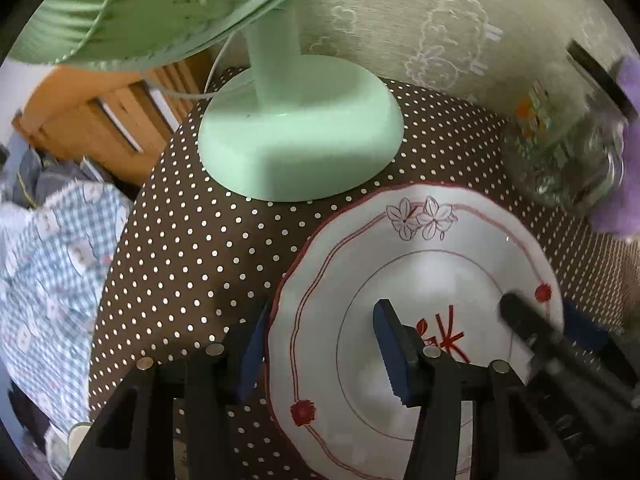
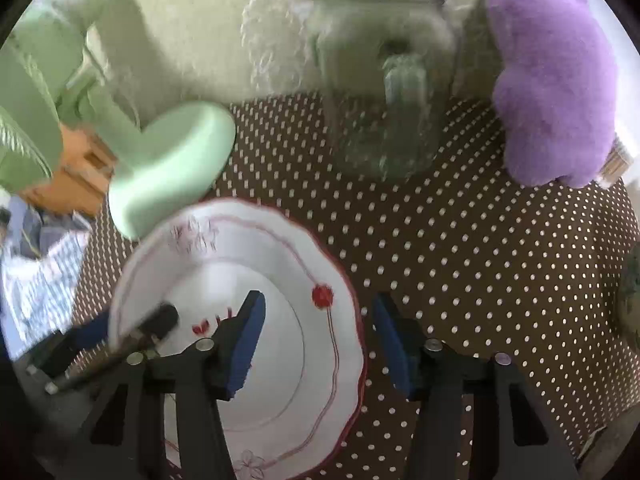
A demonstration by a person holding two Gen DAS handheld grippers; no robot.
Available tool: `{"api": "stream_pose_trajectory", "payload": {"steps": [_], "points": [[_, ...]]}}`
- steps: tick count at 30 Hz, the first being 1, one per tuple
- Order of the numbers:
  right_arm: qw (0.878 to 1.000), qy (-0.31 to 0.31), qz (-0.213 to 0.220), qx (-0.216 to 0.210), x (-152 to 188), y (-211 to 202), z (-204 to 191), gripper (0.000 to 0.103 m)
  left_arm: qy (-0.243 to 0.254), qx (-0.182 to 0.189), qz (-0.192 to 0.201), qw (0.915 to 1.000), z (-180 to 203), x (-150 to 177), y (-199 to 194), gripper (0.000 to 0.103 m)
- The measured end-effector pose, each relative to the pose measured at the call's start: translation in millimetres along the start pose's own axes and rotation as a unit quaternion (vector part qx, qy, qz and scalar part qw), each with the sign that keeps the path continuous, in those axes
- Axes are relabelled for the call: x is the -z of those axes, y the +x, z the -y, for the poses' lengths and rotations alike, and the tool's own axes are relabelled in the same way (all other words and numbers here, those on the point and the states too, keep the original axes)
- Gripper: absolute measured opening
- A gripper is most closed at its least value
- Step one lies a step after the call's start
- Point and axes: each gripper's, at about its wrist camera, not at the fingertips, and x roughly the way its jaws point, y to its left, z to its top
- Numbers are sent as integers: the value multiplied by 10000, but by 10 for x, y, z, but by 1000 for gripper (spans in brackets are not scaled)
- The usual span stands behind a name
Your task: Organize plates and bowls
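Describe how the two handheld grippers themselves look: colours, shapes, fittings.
Both the left gripper and the right gripper share one build: matte black angular frames, two fingers faced with blue ridged pads, and small round silver studs on top. No cables, markings or sleeves show.

Glossy ceramic plate (image 1: 420,280) lying on matt dotted cloth (image 1: 192,248), smooth plastic fan base (image 1: 300,140) gleaming behind the plate

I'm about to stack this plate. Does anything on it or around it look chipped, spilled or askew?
Nothing stands out. The white plate with red trim looks whole and clean, lying on the dotted tablecloth beside the green fan base. Both tongs, left and right, are open astride its opposite rims. The glass jar is too blurred to judge.
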Motion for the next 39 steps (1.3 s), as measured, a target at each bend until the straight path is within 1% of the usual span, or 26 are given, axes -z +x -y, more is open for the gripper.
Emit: {"api": "stream_pose_trajectory", "payload": {"steps": [2, 4, 5, 10, 17, 29, 32, 34, 36, 39], "points": [[9999, -48, -147, -42, 34, 71, -20, 52, 4, -10, 3, 10000, 0, 1, 2, 52], [9999, -42, -141, -2, 81, 101, -44, 51, 270, -188, 88, 9994, 67, 37, -4, 52], [9999, -44, -139, 11, 87, 107, -52, 51, 320, -214, 124, 9992, 87, 48, -12, 52], [9998, -38, -183, 108, 108, 110, -26, 44, 379, -196, 75, 9991, 161, 90, -25, 52], [9994, 98, -236, 217, 180, 12, 241, 44, 680, -104, -3, 9976, 393, 270, -82, 52], [9979, 344, -364, 417, 500, -256, 759, 44, 1147, 93, -157, 9932, 868, 645, -230, 48], [9976, 437, -393, 376, 594, -321, 879, 44, 1258, 92, -66, 9920, 963, 713, -253, 48], [9978, 400, -376, 364, 652, -354, 923, 43, 1269, 4, -26, 9919, 1030, 723, -270, 48], [9984, 302, -288, 391, 680, -393, 909, 43, 1194, 43, -50, 9928, 1037, 716, -264, 48], [9983, 272, -293, 422, 701, -398, 911, 43, 1338, 4, 47, 9910, 972, 722, -261, 48]]}}
